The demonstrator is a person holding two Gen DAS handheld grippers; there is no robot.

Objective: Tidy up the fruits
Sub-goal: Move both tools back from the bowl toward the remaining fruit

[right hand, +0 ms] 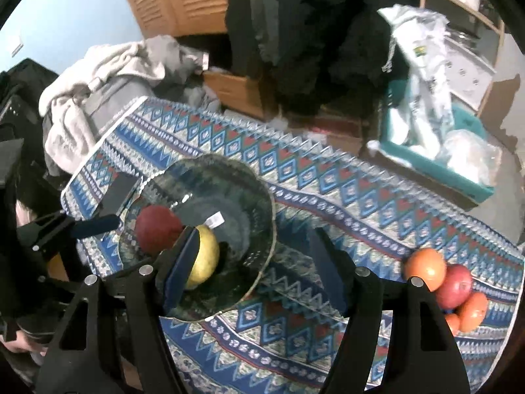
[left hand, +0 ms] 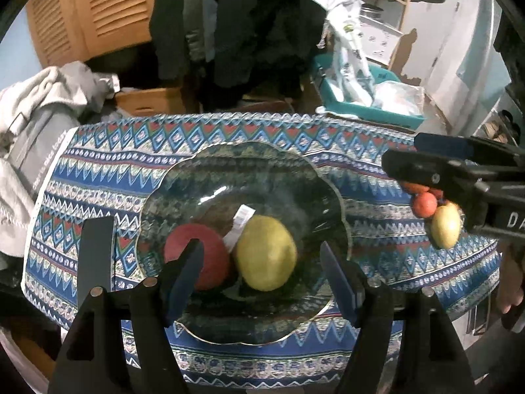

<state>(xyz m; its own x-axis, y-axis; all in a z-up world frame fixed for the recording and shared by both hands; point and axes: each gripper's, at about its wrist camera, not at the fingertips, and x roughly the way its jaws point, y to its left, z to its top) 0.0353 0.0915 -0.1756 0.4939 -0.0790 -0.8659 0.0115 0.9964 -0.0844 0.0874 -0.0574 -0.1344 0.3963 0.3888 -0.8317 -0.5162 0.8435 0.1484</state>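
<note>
glass plates: one [left hand: 183, 177], below the left gripper [left hand: 259, 282]
fruits on the plate: two, a red one [left hand: 210, 256] and a yellow-green one [left hand: 266, 252], side by side and touching
fruits off the plate: a cluster [right hand: 449, 290] on the cloth, to the right of the right gripper [right hand: 252, 274]; at least four show in its view, orange [right hand: 426, 267] and red [right hand: 457, 285]; the exact count cannot be told
paper labels on the plate: one [left hand: 241, 226]
patterned cloths: one [right hand: 344, 197]
grippers: two
</note>
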